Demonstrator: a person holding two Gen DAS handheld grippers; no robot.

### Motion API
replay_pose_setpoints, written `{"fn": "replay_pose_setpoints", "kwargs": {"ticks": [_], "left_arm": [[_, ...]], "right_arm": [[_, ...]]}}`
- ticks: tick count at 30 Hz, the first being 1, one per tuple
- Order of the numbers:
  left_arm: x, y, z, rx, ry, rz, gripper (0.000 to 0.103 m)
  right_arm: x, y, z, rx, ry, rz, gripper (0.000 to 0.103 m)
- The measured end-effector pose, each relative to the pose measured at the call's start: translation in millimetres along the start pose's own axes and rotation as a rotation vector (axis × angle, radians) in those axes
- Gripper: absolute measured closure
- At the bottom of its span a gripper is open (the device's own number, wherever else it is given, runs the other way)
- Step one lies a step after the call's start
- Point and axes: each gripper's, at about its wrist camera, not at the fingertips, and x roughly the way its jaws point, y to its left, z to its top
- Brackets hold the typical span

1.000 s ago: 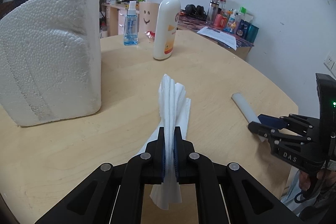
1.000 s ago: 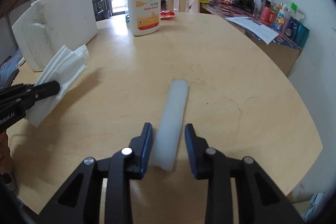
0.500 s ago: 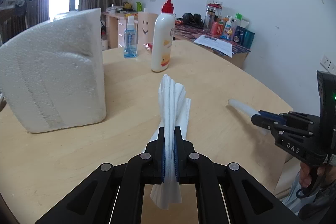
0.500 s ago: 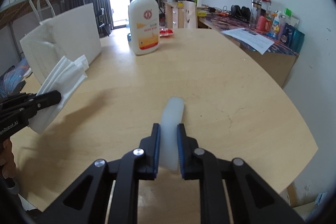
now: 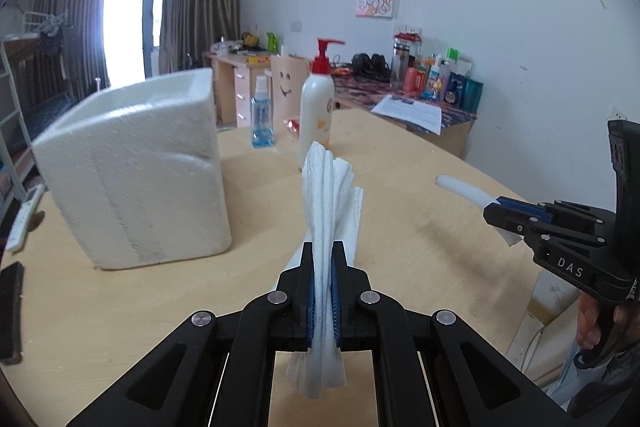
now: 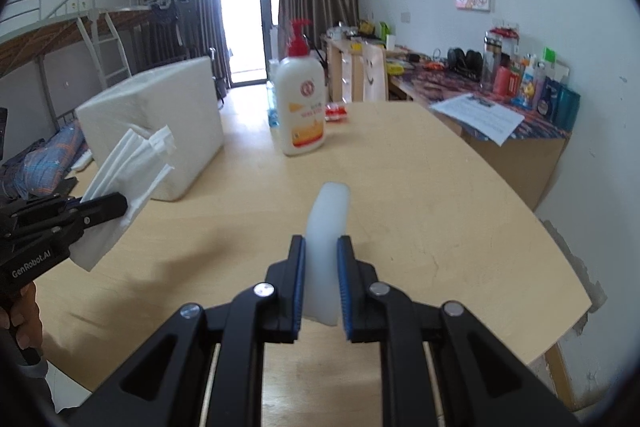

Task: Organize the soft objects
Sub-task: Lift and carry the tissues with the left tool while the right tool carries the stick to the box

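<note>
Styrofoam box (image 5: 132,171) is the biggest thing on your surface (image 5: 400,227), standing open-topped at the left and, by the look of it, the likeliest bin for the soft things. Keep it in view as you carry both loads, and come in over its rim, not against its wall, since foam that light will probably slide if nudged.

Next in size, the lotion pump bottle (image 6: 301,107) stands upright just beyond the box; give its tall red pump a wide berth. The small blue spray bottle (image 5: 262,123) beside it is well clear.

Your left gripper (image 5: 323,283) has its jaws clenched on a bunched white tissue (image 5: 330,195), which fans out ahead and hangs below, clear of the wood. Hold it high so the loose tail does not catch the rim.

Your right gripper (image 6: 321,279) has just been closing its jaws, and they now pinch a pale, soft foam strip (image 6: 328,227) by its near end, the far end drooping. Grip no harder; it already squashes. Lower the drooping end in first, then let go.
</note>
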Motion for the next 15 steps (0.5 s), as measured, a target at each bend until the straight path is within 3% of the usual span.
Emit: {"fn": "replay_pose_setpoints", "kwargs": {"ticks": [15], "left_arm": [[-73, -2, 2, 0.013, -0.139, 0.109, 0.096]], "right_arm": [[-44, 29, 18, -0.066, -0.155, 0.106, 0.084]]}}
